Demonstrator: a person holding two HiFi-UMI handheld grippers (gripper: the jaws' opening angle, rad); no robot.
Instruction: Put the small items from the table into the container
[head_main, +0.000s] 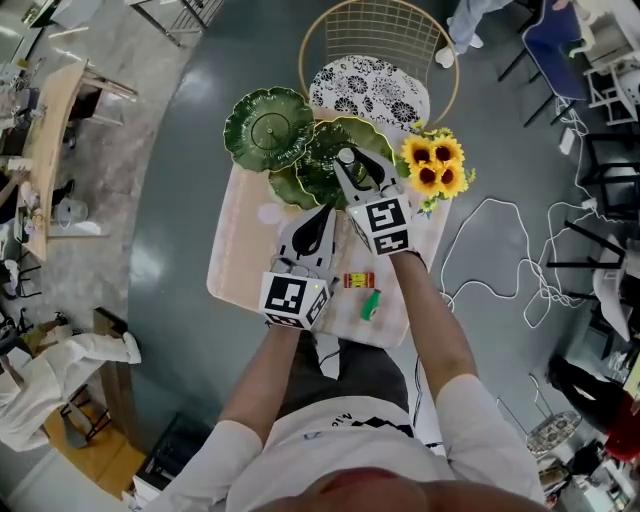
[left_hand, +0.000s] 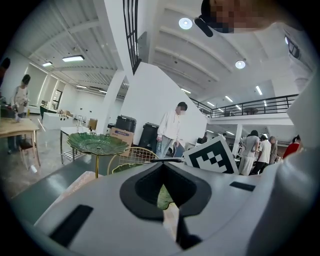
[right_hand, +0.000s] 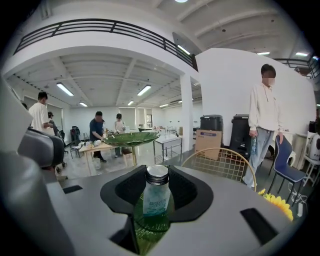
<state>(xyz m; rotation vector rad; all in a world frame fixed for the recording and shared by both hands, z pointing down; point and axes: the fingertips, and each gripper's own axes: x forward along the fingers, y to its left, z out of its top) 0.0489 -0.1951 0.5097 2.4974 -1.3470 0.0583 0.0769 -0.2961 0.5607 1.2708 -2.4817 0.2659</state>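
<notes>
Two small items, one red-and-yellow (head_main: 357, 280) and one green (head_main: 371, 304), lie on the table (head_main: 235, 260) at lower centre. The right gripper (head_main: 350, 165) has its fingers pinching a small bottle (right_hand: 156, 197) over the green leaf dish (head_main: 325, 150). If let go tilted, it could topple and roll off the shallow rim. The left gripper (head_main: 322, 215) has its fingers pressed together on nothing. The bottle's label is too blurred to read.

The leaf dishes (head_main: 268, 127) are green, the sunflowers (head_main: 432, 165) yellow, the bottle (right_hand: 155, 200) clear with blue-green liquid.
</notes>
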